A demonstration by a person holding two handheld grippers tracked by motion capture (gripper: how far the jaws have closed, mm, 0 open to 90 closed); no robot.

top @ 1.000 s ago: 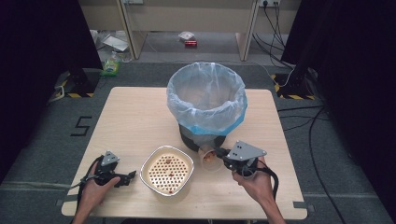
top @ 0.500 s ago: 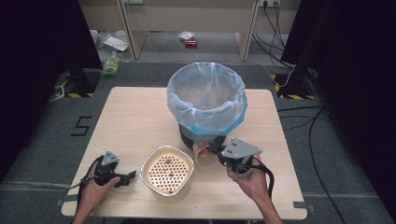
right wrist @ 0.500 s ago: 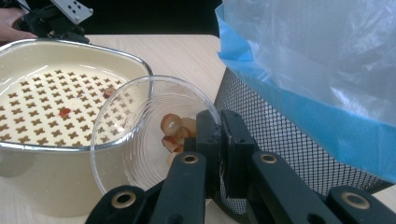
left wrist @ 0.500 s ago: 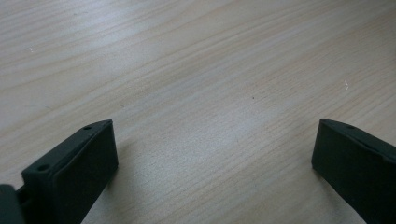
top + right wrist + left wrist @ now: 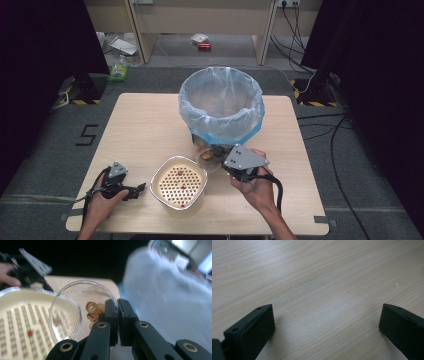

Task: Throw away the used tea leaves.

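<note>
From the high view, I see my right tongs (image 5: 218, 159) pinching the rim of a clear cup (image 5: 206, 159), held tilted between the strainer bowl (image 5: 178, 181) and the bag-lined bin (image 5: 221, 106) on the counter (image 5: 140, 125). My left tongs (image 5: 137, 189) rest low on the counter, just left of the strainer bowl.

In the left gripper view, the tongs (image 5: 325, 327) stand spread wide over bare wood.

In the right gripper view, the tongs (image 5: 117, 315) are pressed together on the cup's wall (image 5: 67, 312), with reddish food pieces (image 5: 93, 311) inside the cup.
</note>
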